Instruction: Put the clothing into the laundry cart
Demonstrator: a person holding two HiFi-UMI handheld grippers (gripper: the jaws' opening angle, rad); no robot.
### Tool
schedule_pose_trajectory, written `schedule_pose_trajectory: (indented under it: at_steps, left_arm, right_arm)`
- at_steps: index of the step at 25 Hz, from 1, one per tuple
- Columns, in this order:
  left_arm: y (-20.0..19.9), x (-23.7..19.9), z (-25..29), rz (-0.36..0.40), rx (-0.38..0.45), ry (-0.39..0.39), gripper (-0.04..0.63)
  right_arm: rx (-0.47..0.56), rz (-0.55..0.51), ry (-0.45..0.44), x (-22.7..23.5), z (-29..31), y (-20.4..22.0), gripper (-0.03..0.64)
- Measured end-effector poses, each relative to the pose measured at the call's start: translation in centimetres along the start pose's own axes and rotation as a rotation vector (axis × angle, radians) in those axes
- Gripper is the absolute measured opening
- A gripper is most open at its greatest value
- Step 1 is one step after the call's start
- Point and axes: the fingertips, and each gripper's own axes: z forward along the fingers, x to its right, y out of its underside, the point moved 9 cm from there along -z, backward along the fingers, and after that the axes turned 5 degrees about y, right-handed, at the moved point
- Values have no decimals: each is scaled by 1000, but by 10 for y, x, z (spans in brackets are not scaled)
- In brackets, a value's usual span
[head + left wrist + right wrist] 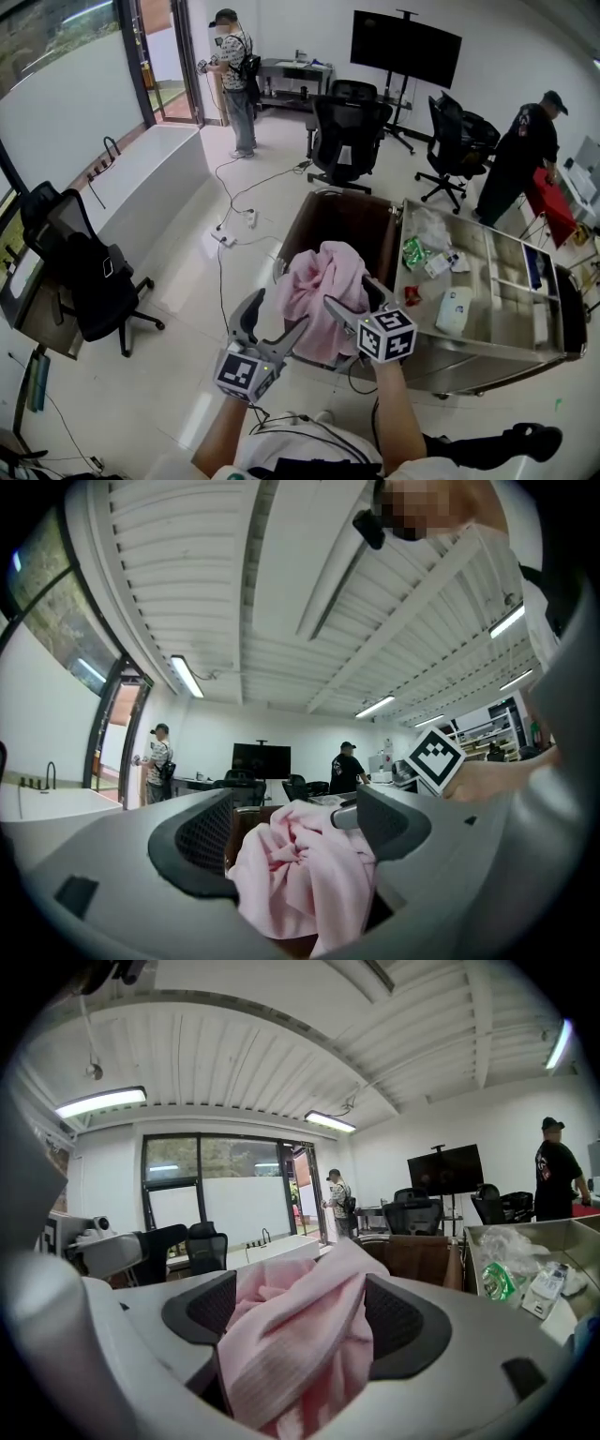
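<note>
A crumpled pink garment (323,286) hangs over the near rim of the brown laundry cart (342,220), between my two grippers. My left gripper (279,314) is at its left side, jaws spread; in the left gripper view the cloth (300,874) sits between the pads with a dark gap at the left pad. My right gripper (349,292) is at the garment's right side. In the right gripper view its jaws stand wide with the pink cloth (291,1335) bunched loosely between them.
A steel trolley (497,323) with packets and a white object stands right of the cart. A black office chair (94,281) is at the left, more chairs (347,136) behind the cart. Cables and a power strip (223,237) lie on the floor. Two people stand far off.
</note>
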Motion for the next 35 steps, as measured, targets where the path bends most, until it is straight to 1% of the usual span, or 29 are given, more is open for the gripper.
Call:
schedule_pose_trajectory:
  at_steps: [2, 3, 8, 10, 13, 15, 18, 20, 22, 26, 35]
  left_arm:
    - [0, 0, 2, 2, 5, 9, 397]
    - [0, 1, 4, 2, 7, 15, 397]
    - [-2, 2, 11, 11, 15, 40, 397]
    - [-4, 3, 13, 20, 18, 44, 396]
    - [-6, 4, 15, 34, 29, 45, 397]
    - [-6, 5, 15, 42, 36, 35, 395]
    - [-3, 6, 11, 64, 41, 0, 390]
    - [0, 6, 9, 85, 35, -29, 390]
    - [3, 7, 7, 102, 25, -51, 390]
    - [7, 9, 6, 106, 14, -55, 390]
    - [7, 16, 5, 101, 20, -33, 390]
  right_arm:
    - [44, -7, -3, -2, -11, -3, 462]
    - [87, -7, 6, -2, -18, -7, 462]
    - [364, -5, 70, 3, -55, -23, 460]
    - [447, -44, 112, 5, -70, -26, 460]
    - [518, -115, 203, 7, -91, -25, 459]
    - [539, -128, 261, 8, -104, -21, 459]
    - [544, -118, 351, 9, -122, -11, 459]
    - [516, -109, 417, 10, -130, -1, 457]
    - [472, -95, 457, 8, -134, 8, 454]
    - [428, -83, 475, 8, -135, 20, 451]
    - [442, -141, 427, -6, -131, 19, 449]
